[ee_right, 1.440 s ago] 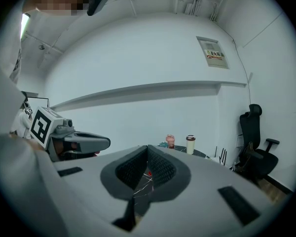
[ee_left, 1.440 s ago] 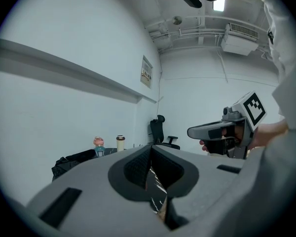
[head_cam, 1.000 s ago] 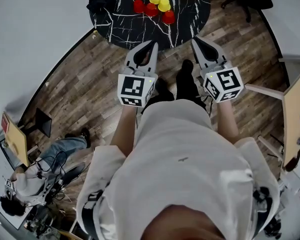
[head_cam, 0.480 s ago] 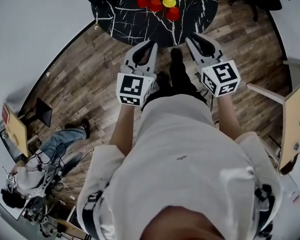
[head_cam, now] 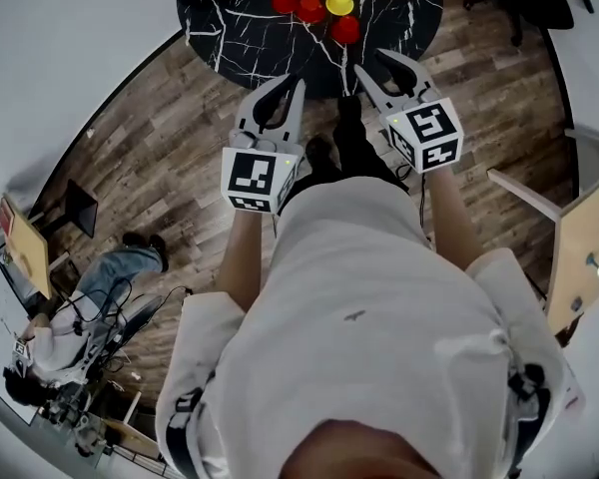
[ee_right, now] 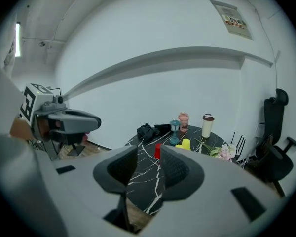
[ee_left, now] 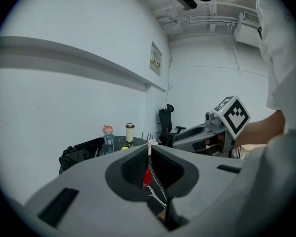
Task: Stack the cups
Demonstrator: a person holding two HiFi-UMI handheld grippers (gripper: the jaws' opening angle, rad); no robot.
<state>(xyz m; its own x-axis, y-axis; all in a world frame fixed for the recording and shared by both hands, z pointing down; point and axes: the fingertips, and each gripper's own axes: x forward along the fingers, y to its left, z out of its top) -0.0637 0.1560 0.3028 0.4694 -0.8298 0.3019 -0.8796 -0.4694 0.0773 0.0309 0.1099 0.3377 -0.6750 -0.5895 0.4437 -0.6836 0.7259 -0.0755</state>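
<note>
Nothing grasped yet. The cups [head_cam: 310, 8] sit in a loose cluster on the round black desk [head_cam: 230, 38]: three red and at least two yellow, none stacked as far as I can see.

Left hand-held gripper [head_cam: 288, 88]: jaws pressed together, nothing in them. A red cup shows only as a sliver past the slit, far off.

Right hand-held gripper [head_cam: 377, 63]: jaws about half spread and they have just been opening, with nothing between them. Only the desk top and a distant cup show through the gap.

Both are at the desk's near edge, above the wood floor [head_cam: 160, 168], aimed at the desk and tipped a little down.

Key relation: the near red cup [head_cam: 345, 30] is the closest of the cluster. It lies ahead of the right hand-held gripper and slightly to its left, still apart from the tips. In the right gripper view it stands upright, long axis vertical, almost on the line between the jaws, with a yellow cup [ee_right: 185, 143] just to its right. I cannot tell whether the rims face up or down.

From the left hand-held gripper the same cup lies ahead and to the right, farther off.

Judgement: the right hand is nearer and already opening, so it likely takes that cup. It needs a forward reach to bring the jaws astride the cup's sides. Risk: bumping the red cup behind it.
</note>
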